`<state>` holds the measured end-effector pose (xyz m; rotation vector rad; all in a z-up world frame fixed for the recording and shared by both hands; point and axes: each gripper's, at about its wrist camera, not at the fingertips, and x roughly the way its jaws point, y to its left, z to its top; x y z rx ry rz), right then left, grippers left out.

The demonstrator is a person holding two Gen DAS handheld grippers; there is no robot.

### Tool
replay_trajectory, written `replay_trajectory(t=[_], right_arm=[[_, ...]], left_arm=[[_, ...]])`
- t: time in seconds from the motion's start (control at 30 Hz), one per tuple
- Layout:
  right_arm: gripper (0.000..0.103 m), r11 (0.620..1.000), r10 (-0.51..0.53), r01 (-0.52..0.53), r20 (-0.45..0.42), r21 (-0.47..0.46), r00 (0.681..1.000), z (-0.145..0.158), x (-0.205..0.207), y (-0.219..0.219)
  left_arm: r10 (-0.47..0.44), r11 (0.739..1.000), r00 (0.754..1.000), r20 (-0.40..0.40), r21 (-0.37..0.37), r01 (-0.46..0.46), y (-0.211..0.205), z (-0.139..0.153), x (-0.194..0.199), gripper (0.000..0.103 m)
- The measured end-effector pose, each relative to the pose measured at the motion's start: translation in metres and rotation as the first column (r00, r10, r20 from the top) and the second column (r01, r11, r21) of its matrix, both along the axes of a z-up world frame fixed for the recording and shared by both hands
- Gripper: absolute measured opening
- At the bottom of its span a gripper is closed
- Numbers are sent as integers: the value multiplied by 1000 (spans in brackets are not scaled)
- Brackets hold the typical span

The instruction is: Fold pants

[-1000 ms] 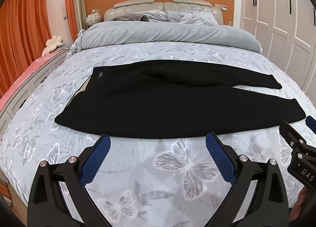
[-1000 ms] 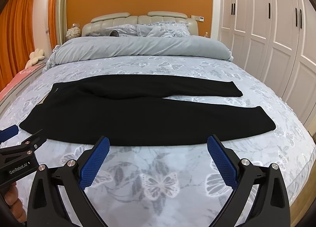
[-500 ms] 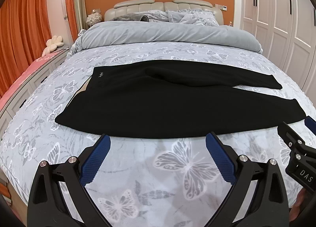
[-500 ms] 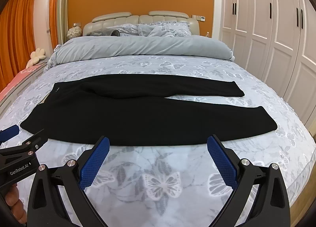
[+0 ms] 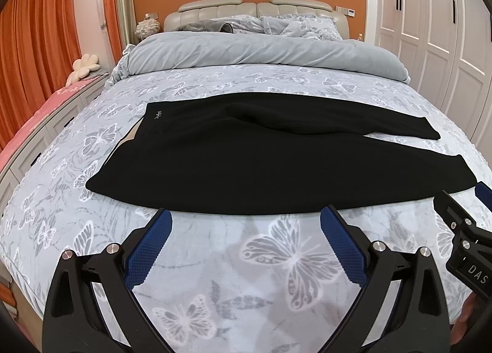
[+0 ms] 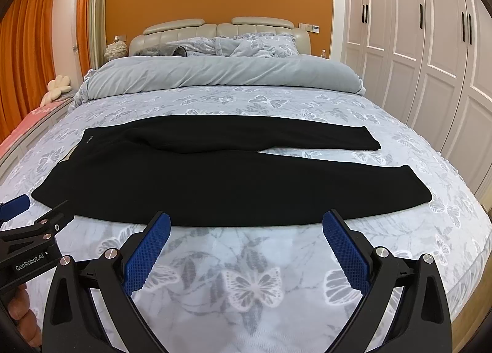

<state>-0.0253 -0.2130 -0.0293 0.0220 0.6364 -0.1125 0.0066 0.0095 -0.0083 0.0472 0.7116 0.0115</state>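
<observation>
Across the middle of the bed (image 5: 61,174), on a pale bedspread printed with butterflies, a pair of black pants (image 5: 261,165) lies flat and spread out, its waistband toward 9 o'clock and its two legs running toward 3 o'clock. One leg sits farther up the bed and the other nearer the foot, the two parting toward the cuffs so that a sliver of bedspread shows between them. A small light logo marks the waistband corner at about 10 o'clock of the garment. Nearer the foot of the bed, the left gripper (image 5: 246,241) hangs above bare bedspread just short of the pants' near edge, its blue-padded fingers (image 5: 147,253) spread wide apart and holding nothing. The right gripper (image 6: 246,242) sits likewise just short of that same edge, jaws wide apart and empty, and in the left wrist view it shows at 3 o'clock close to the nearer leg's cuff. Toward 12 o'clock a grey duvet (image 6: 221,76) is rolled back below the pillows and a padded headboard (image 6: 215,30). White wardrobe doors (image 6: 430,45) stand at 2 o'clock and orange curtains (image 5: 37,45) at 10 o'clock.
</observation>
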Motion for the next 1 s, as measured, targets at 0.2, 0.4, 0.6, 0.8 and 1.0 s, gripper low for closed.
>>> replay_trajectory(t=[0.2, 0.4, 0.6, 0.8, 1.0], right_arm=[[98, 1000, 0, 0, 0, 0, 1000, 0, 0, 0], [98, 1000, 0, 0, 0, 1, 1000, 0, 0, 1], [98, 1000, 0, 0, -1, 0, 1000, 0, 0, 1], [98, 1000, 1, -1, -1, 3, 1000, 0, 0, 0], [98, 1000, 13, -13, -23, 11, 1000, -4, 3, 2]], left_arm=[[1, 1000, 1000, 2, 1, -1, 0, 0, 0, 95], [1, 1000, 1000, 1, 1, -1, 1, 0, 0, 95], [1, 1000, 1000, 1, 1, -1, 1, -1, 0, 95], [0, 1000, 1000, 0, 1, 0, 1, -1, 0, 95], [0, 1000, 1000, -18, 0, 0, 4, -4, 3, 95]])
